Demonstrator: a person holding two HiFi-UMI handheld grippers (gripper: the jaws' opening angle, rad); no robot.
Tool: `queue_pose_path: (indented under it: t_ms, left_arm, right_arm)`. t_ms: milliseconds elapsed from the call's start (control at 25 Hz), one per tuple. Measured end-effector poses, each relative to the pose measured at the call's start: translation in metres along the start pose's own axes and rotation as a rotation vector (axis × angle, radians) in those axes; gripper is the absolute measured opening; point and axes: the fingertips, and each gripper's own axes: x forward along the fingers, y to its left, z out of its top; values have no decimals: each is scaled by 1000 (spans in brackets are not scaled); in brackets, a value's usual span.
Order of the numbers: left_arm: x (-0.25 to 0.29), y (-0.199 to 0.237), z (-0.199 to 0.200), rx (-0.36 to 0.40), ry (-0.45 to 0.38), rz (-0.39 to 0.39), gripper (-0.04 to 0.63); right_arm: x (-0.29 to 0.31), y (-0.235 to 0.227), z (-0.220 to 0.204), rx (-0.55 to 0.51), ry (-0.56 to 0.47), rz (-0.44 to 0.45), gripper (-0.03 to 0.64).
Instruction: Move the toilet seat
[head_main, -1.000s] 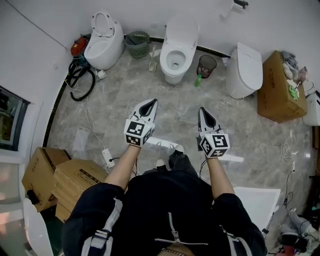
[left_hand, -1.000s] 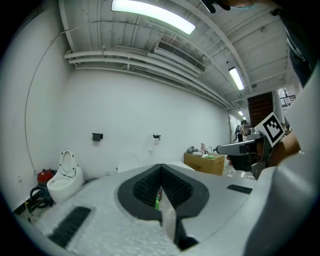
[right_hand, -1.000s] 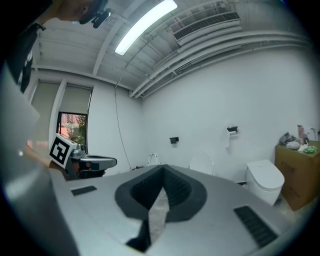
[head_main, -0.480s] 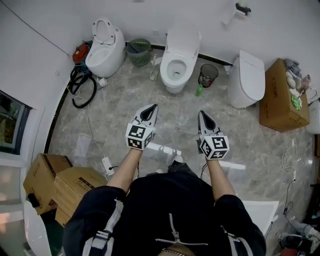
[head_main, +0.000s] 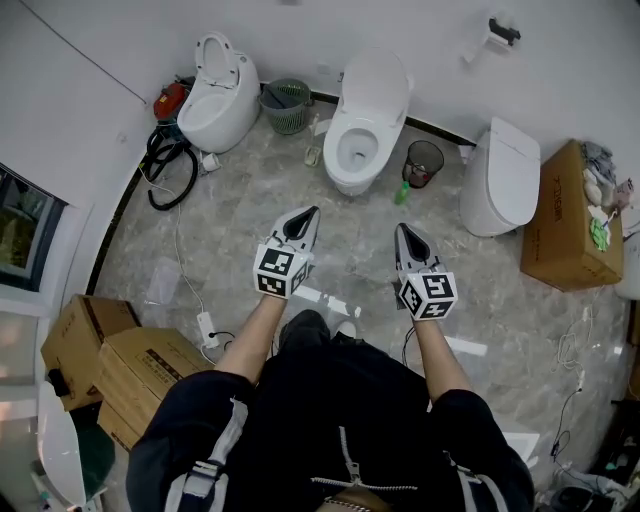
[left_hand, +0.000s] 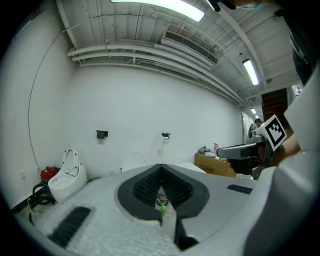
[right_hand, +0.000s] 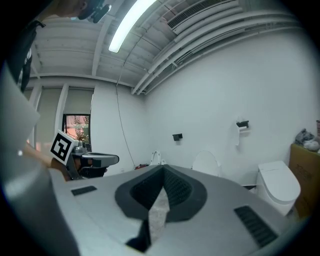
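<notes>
Three white toilets line the far wall in the head view. The middle toilet (head_main: 365, 120) has its lid raised and its bowl open. On the left, another toilet (head_main: 218, 92) has its seat up; the right toilet (head_main: 508, 178) is closed. My left gripper (head_main: 306, 214) and right gripper (head_main: 403, 232) are held side by side at mid-floor, pointing toward the middle toilet and well short of it. Both are shut with nothing between the pads. In the left gripper view the closed jaws hide most of the middle toilet's lid (left_hand: 134, 161); that lid (right_hand: 206, 162) also shows in the right gripper view.
A green basket (head_main: 286, 96) sits between the left and middle toilets. A black bin (head_main: 421, 160) and a green bottle (head_main: 400, 191) stand right of the middle one. Cardboard boxes (head_main: 562, 222) (head_main: 135, 372), a coiled hose (head_main: 165, 160) and a power strip (head_main: 207, 326) lie around the floor.
The person has stepped forward, so the toilets sit lower and nearer in the head view. Both grippers stay shut and held out in front.
</notes>
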Motion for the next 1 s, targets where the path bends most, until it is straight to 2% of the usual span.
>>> queue_pose_path:
  t_ms: [440, 680, 1000]
  left_arm:
    - [56, 36, -9, -24, 13, 31, 5]
    - [114, 76, -9, -31, 25, 1, 5]
    - [221, 160, -2, -38, 49, -81, 5]
  right_arm:
    - [58, -36, -6, 8, 27, 20, 3]
    - [117, -64, -3, 28, 35, -13, 3]
    - [230, -103, 5, 48, 67, -86, 3]
